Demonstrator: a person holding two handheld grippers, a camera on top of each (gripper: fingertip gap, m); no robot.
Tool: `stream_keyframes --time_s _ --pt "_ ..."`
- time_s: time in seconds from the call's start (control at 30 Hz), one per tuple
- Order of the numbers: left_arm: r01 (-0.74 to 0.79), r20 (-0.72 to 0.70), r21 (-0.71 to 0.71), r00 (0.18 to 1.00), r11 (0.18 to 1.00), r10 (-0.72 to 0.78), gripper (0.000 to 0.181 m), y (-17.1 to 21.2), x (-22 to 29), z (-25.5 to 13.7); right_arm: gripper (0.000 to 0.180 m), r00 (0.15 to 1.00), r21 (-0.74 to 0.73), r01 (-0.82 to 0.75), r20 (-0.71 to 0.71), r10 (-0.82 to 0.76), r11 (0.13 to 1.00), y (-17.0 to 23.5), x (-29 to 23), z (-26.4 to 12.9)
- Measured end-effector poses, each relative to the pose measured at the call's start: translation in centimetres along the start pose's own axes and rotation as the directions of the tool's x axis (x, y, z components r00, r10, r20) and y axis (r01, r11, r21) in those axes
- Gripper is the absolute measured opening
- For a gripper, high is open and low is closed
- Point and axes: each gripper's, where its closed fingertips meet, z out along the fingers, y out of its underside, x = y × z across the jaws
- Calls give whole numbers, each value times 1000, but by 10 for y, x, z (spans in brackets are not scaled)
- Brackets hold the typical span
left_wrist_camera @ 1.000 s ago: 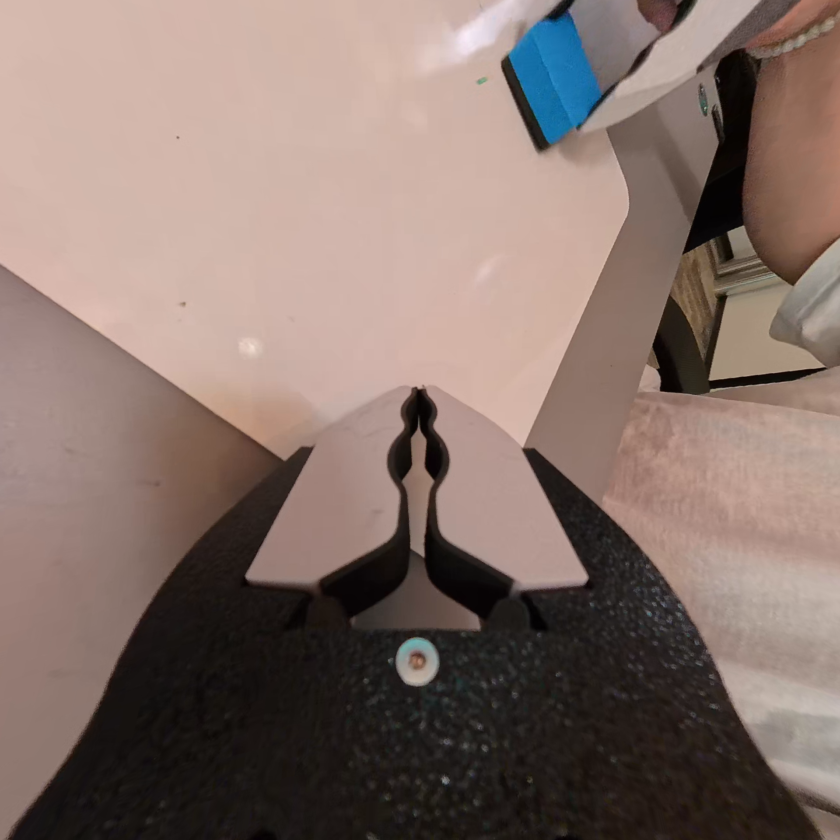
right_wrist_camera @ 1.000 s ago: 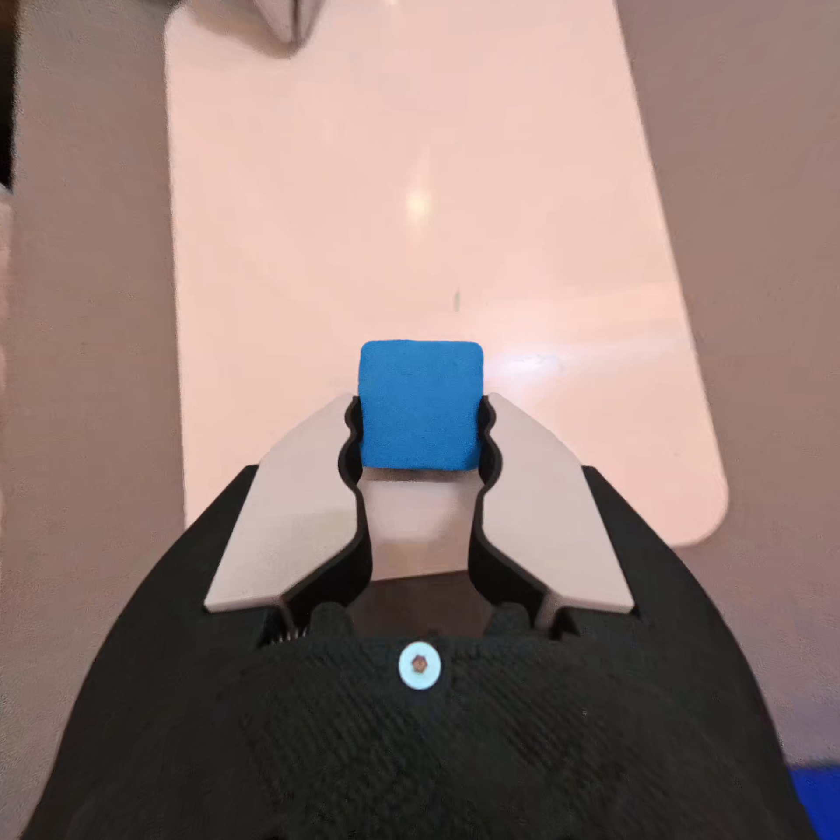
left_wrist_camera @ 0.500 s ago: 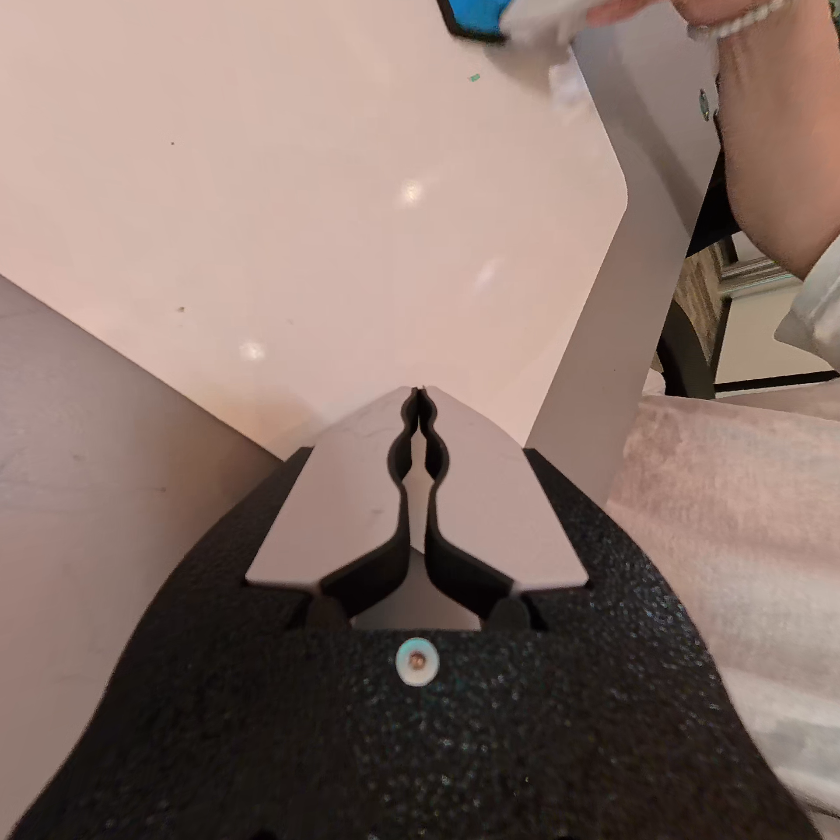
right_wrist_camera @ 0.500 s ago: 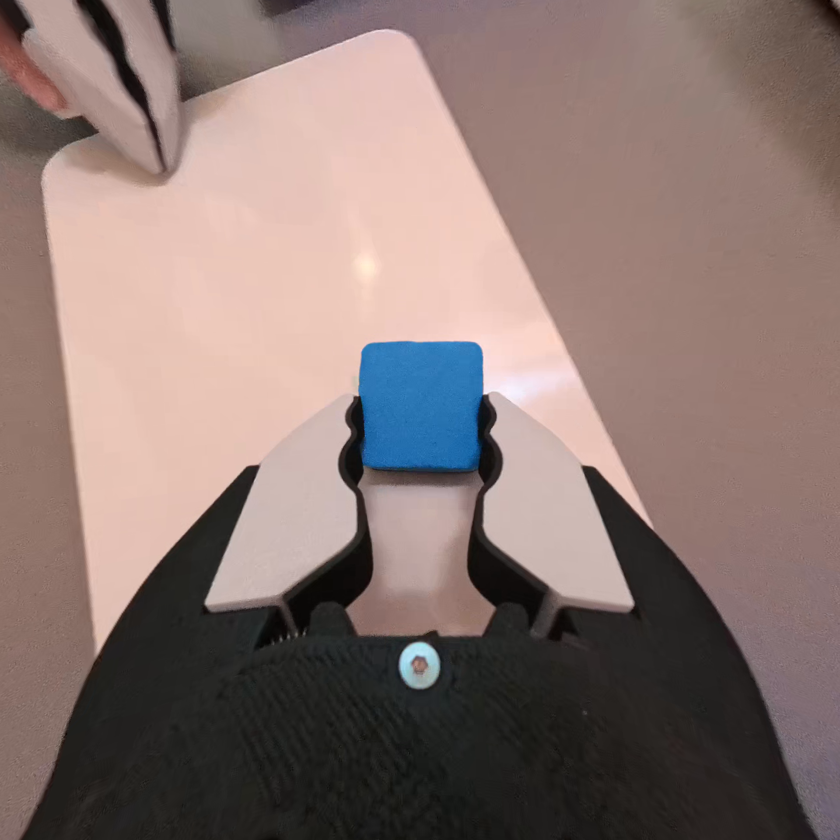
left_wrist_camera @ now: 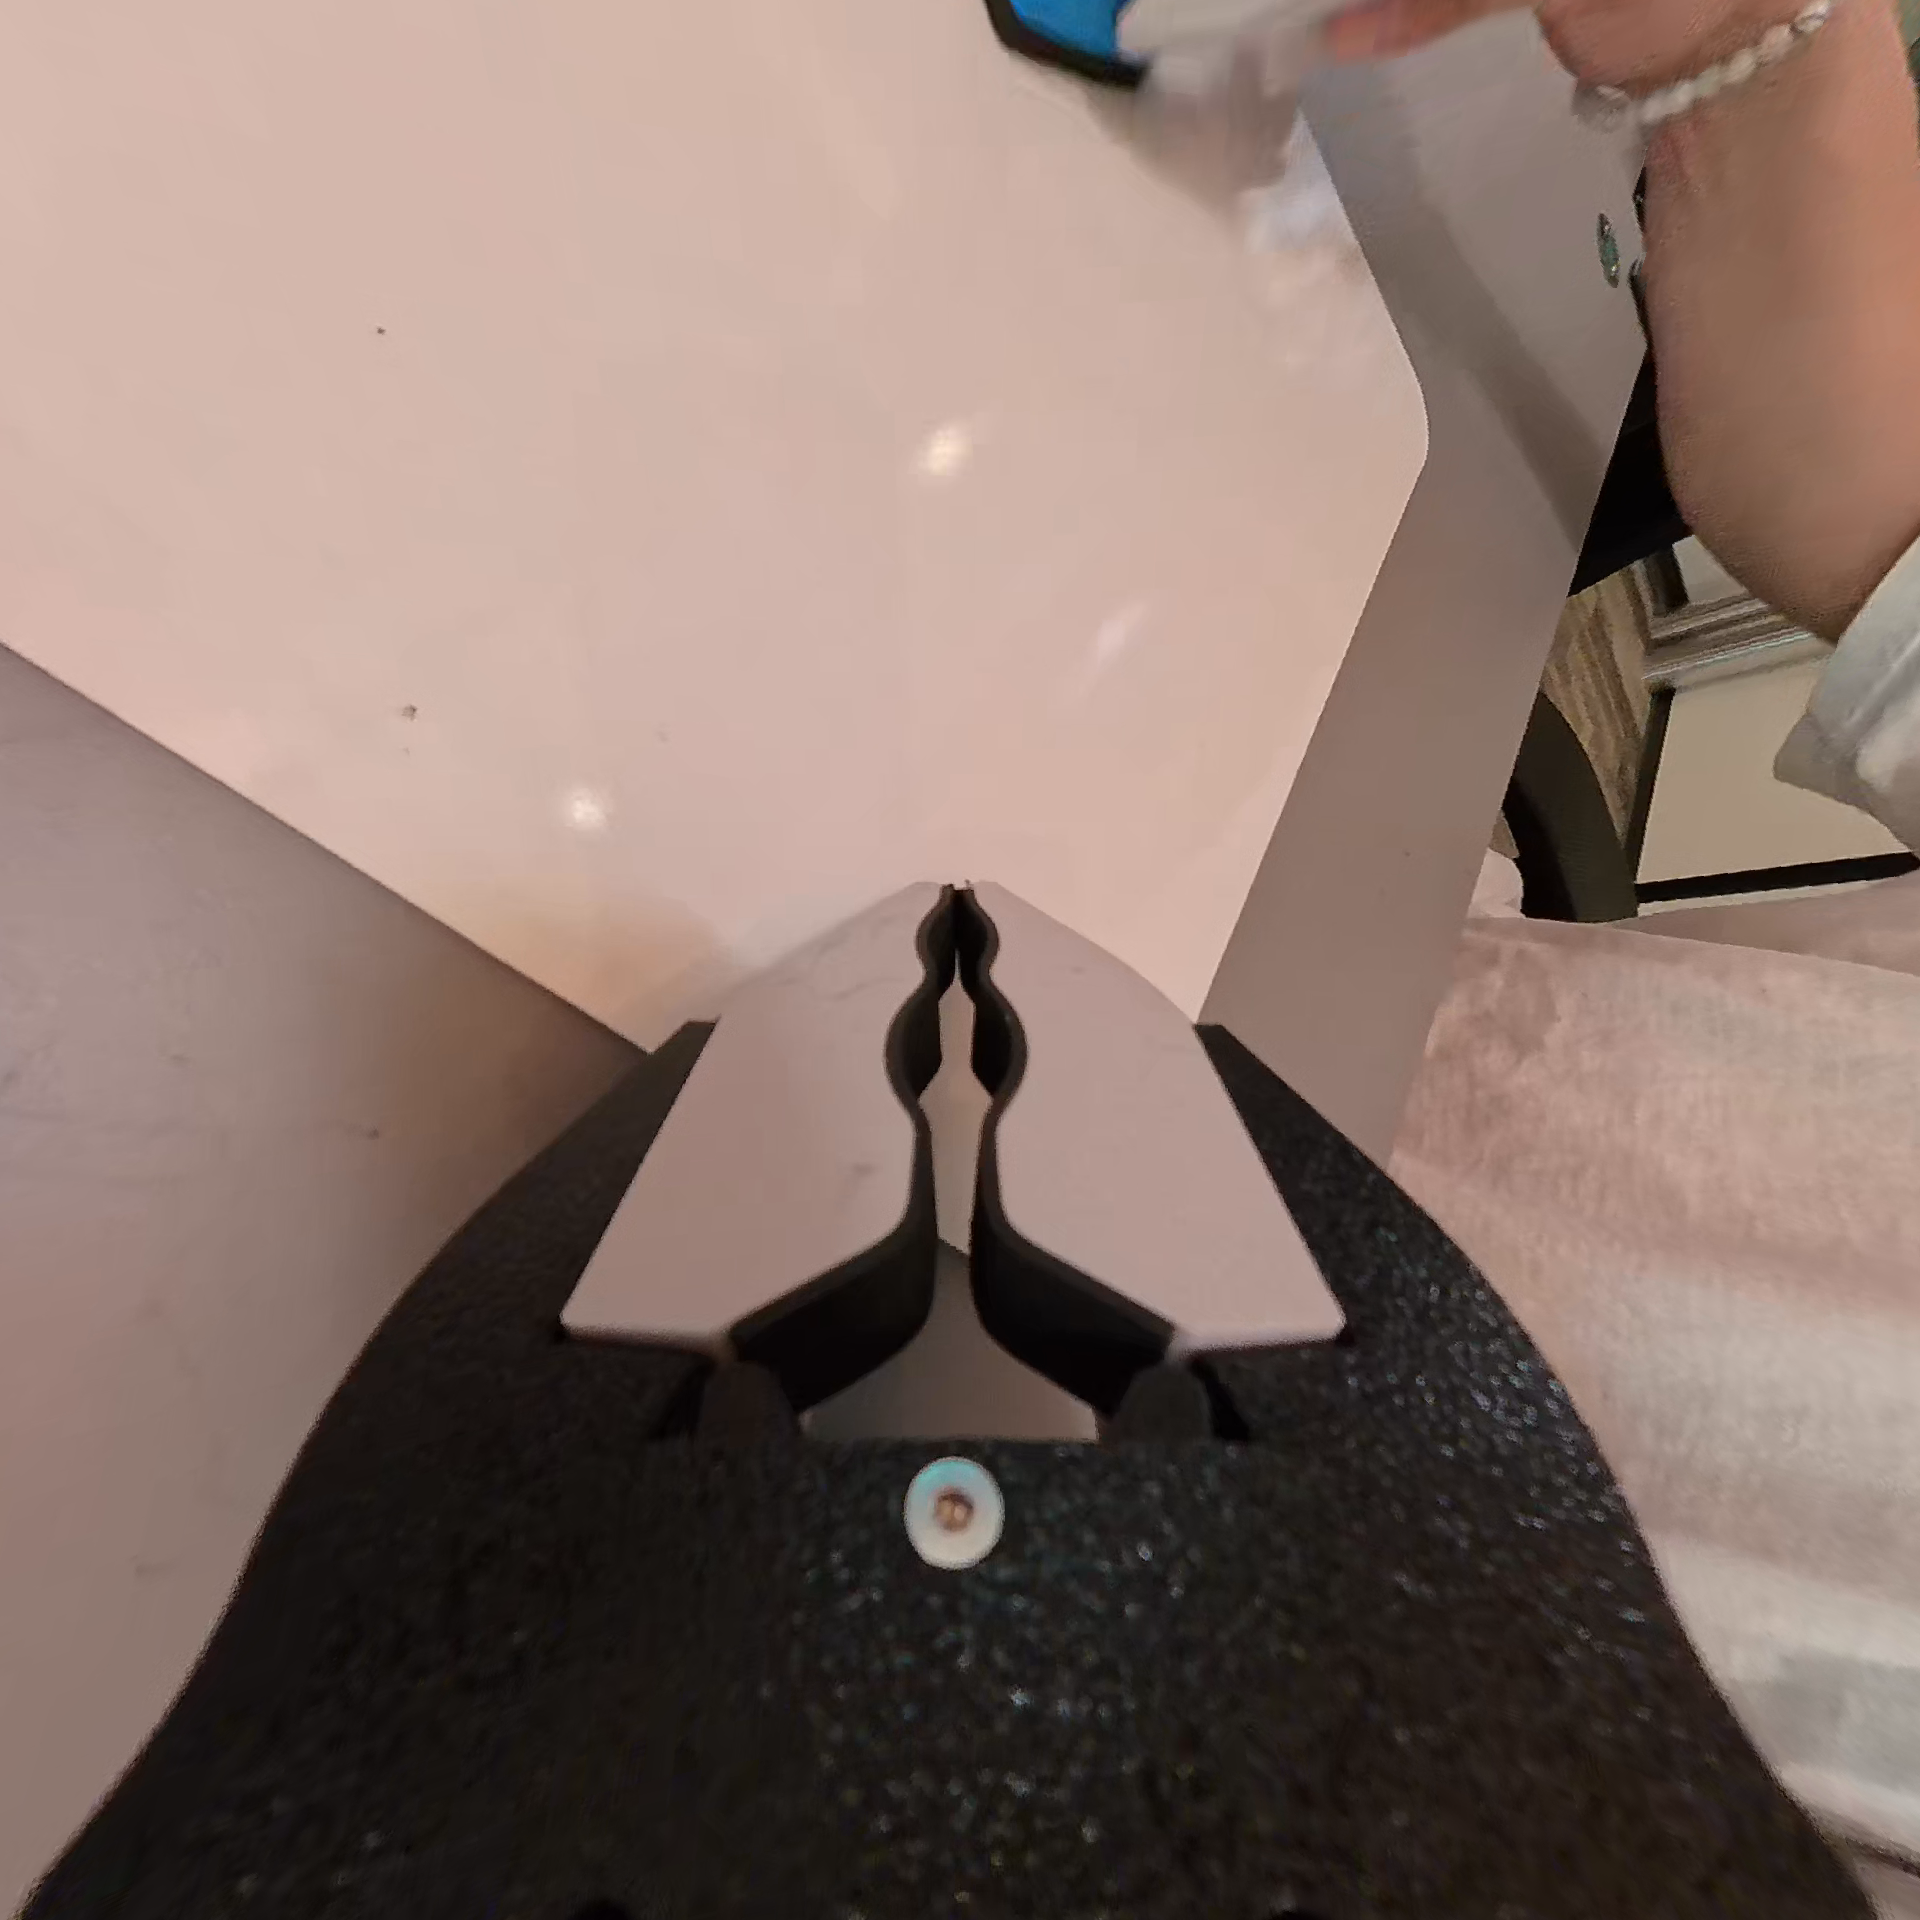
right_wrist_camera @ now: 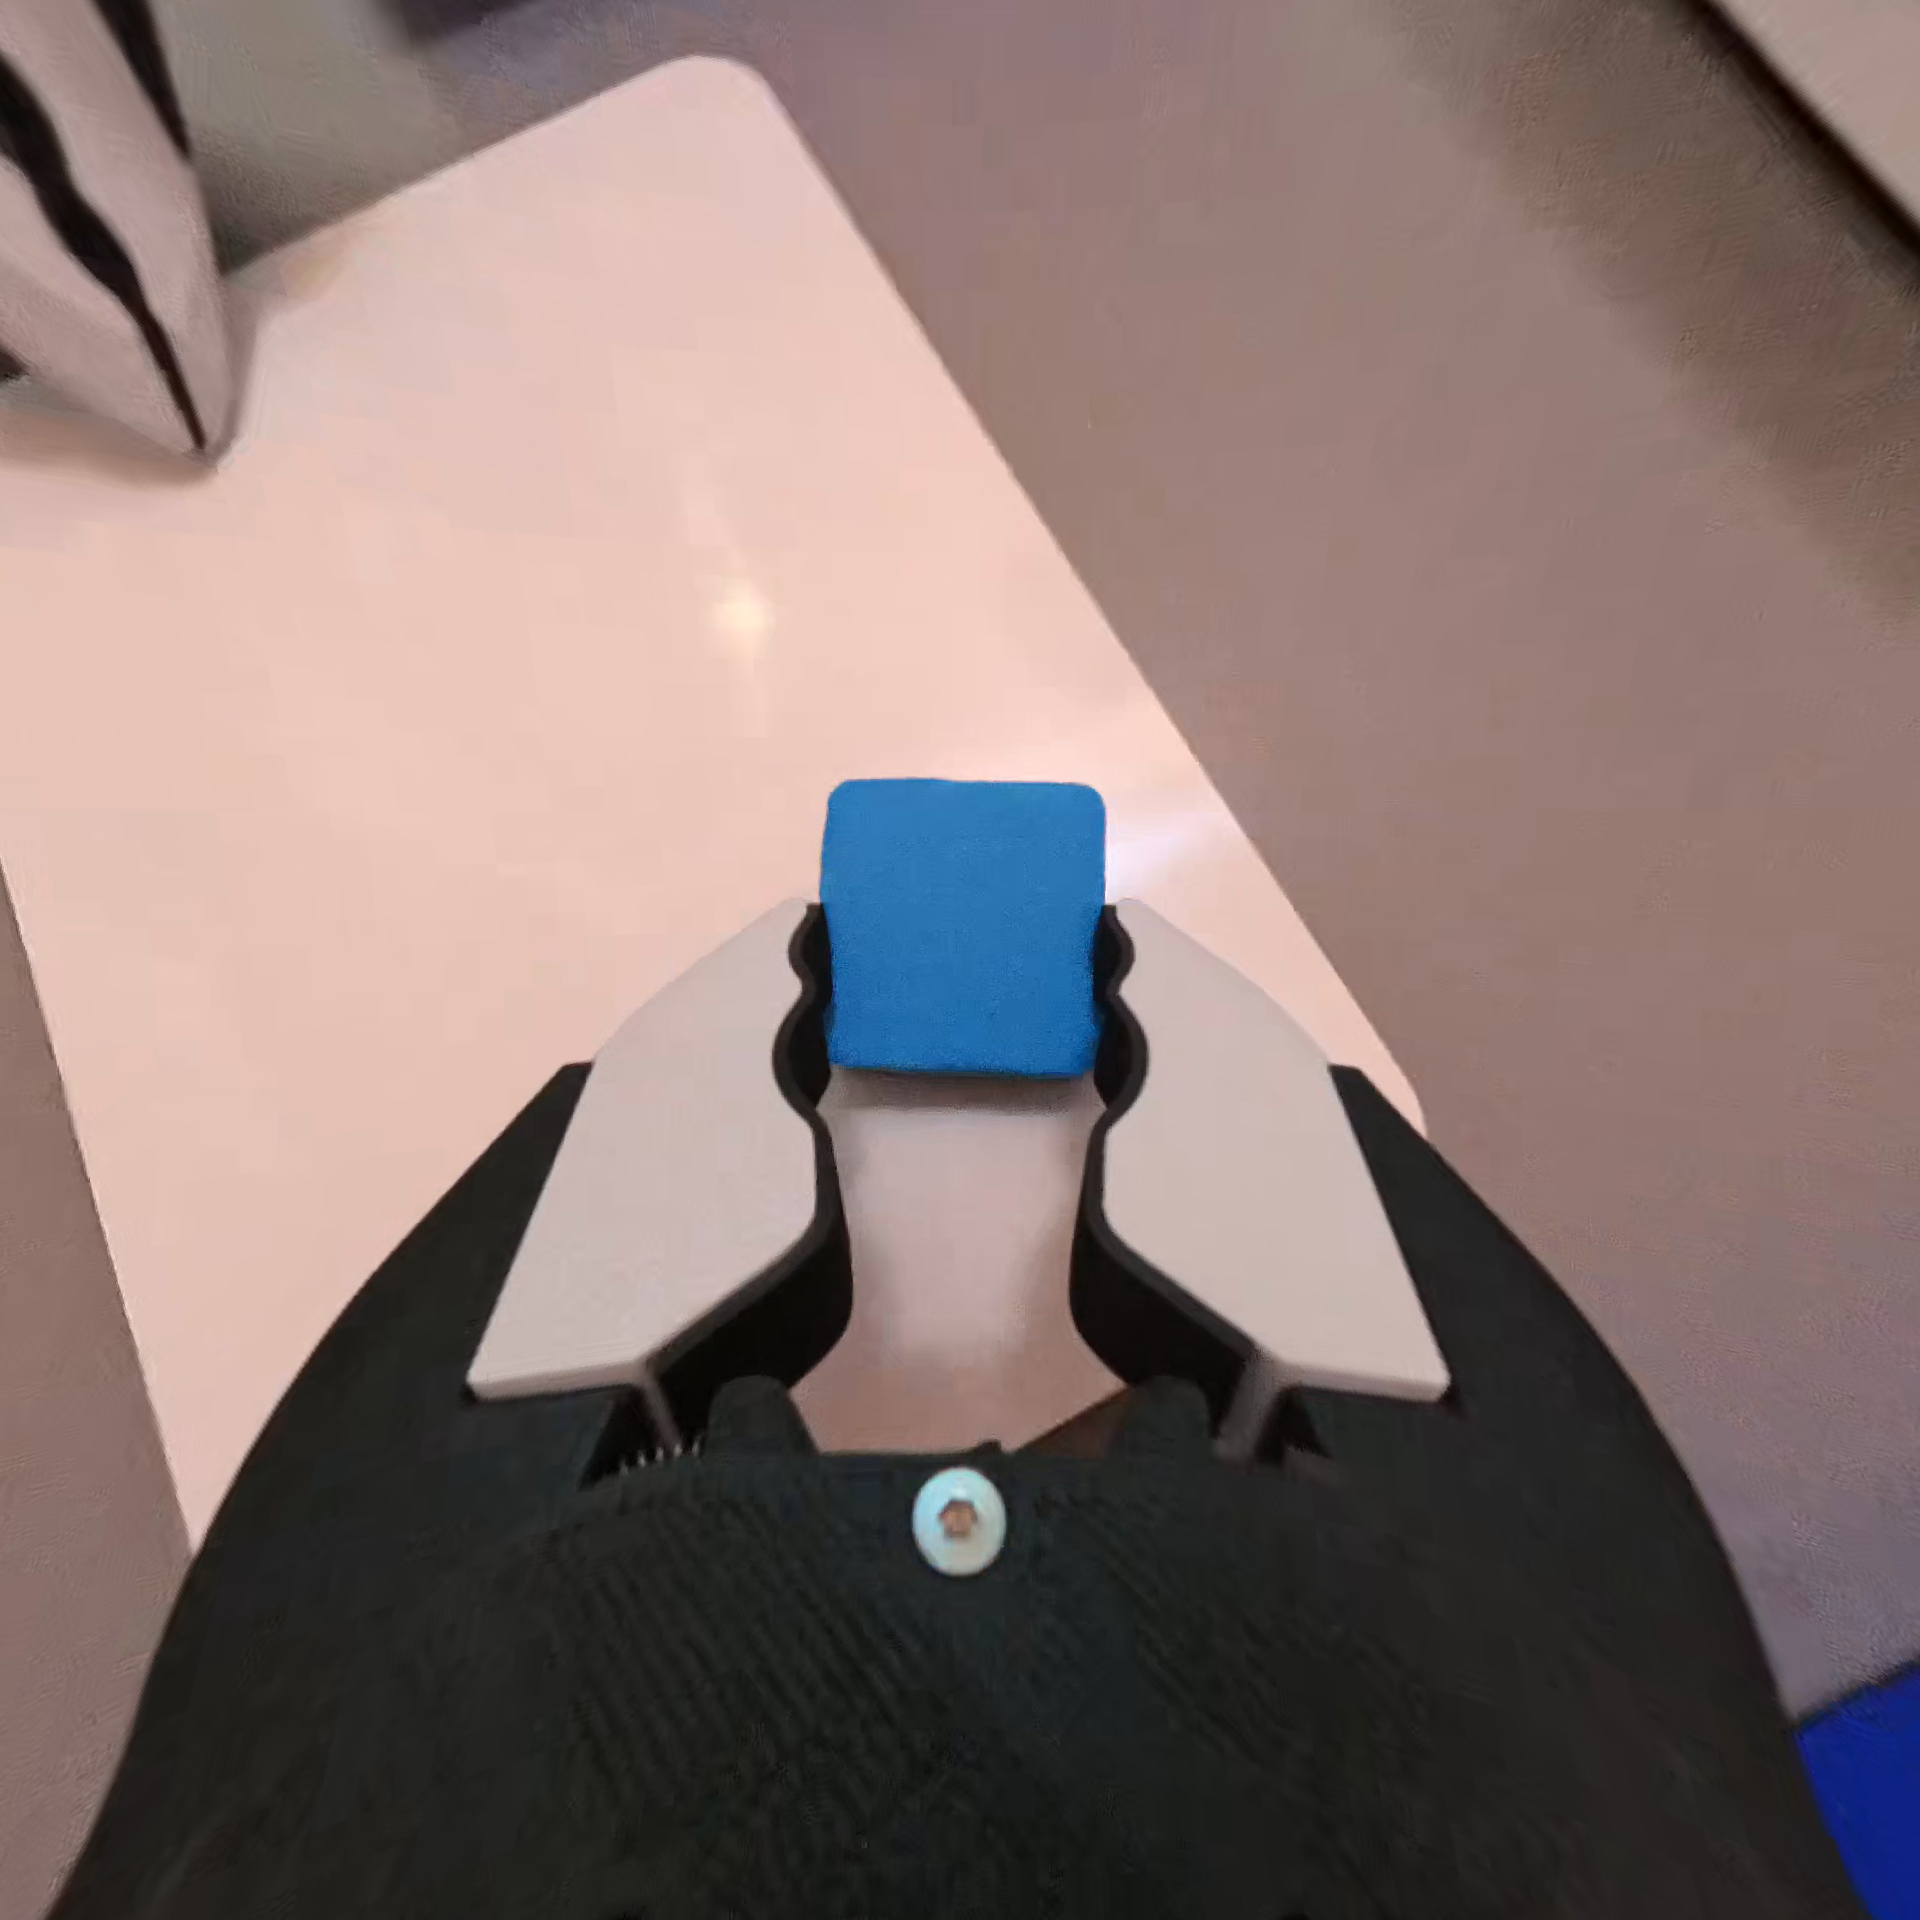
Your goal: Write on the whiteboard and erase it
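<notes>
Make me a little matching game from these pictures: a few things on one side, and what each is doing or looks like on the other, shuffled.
Things:
1. left gripper
2. right gripper
3. eraser
4. whiteboard

States:
A. blue, squeezed between two fingers
B. pale and glossy, lying flat on the table
C. shut with nothing in it, tips over a corner of the board
D. shut on the blue block

Pairs: 1-C, 2-D, 3-A, 4-B
</notes>
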Motion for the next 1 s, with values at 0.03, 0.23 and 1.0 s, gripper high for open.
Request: stream_keyframes --time_s 0.03,0.23,1.0 --pt "0 0 1 1000 1000 0 0 0 0 0 50 998 18 -55 -37 56 998 3 8 -4" --pt "-9 5 5 1000 1000 9 0 1 0 0 50 993 -3 94 65 -94 996 21 -39 -18" --pt "-151 521 370 850 917 -71 15 -79 -50 -171 107 994 157 -34 -95 49 987 25 -61 -98"
